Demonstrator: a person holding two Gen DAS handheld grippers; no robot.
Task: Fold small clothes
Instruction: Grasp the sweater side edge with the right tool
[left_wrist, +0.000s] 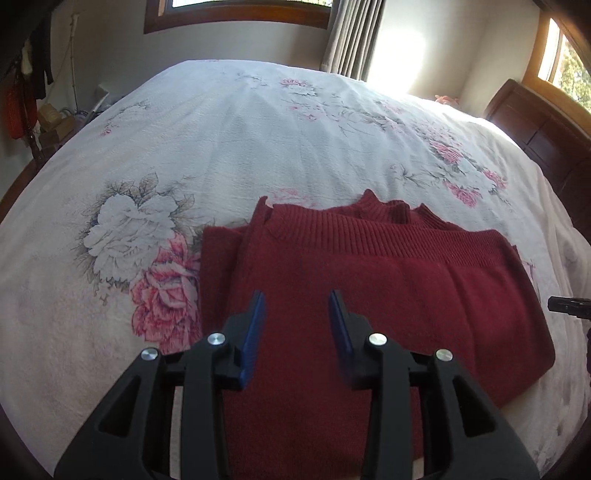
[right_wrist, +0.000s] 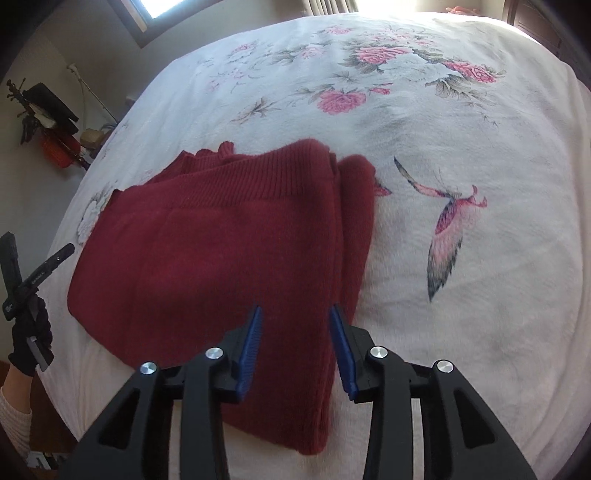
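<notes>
Left gripper (left_wrist: 297, 314) and right gripper (right_wrist: 295, 328) both hung released and empty over the near half of the red sweater (left_wrist: 369, 288). Sweater lay folded on the floral bedspread (left_wrist: 221, 140), ribbed hem doubled over toward the collar. Fold probably finished; the blurred right edge might need squaring next.
</notes>
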